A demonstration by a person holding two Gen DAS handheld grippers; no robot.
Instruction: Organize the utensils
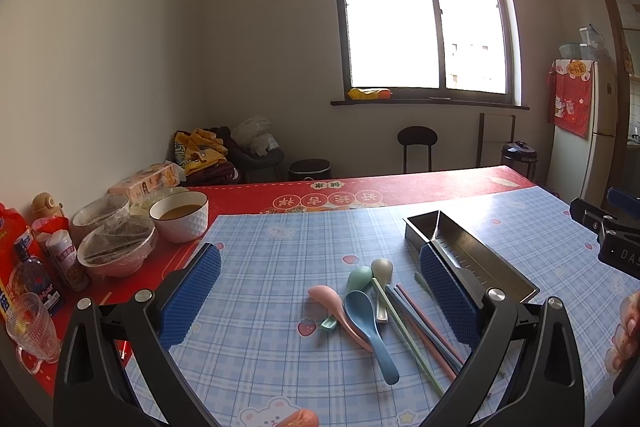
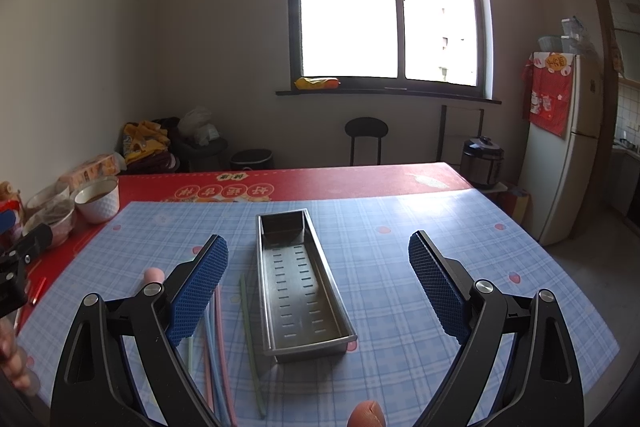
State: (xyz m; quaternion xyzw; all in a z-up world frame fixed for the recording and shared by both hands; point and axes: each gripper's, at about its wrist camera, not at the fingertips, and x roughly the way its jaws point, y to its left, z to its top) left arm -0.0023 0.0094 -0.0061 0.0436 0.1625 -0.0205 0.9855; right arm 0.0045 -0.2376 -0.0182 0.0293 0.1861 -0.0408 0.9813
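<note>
White bowl (image 1: 179,223) of brown liquid, glass mug (image 1: 30,327), black stool (image 2: 366,137); white fridge (image 2: 568,147)

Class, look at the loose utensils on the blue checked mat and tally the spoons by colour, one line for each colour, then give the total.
Pink spoon: 1
Blue spoon: 1
Green spoon: 1
Grey-beige spoon: 1
Total: 4 spoons

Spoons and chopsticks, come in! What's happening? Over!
Left gripper open above spoons. Right gripper open over empty metal tray. Chopsticks loose beside tray. Nothing in the way.
</note>
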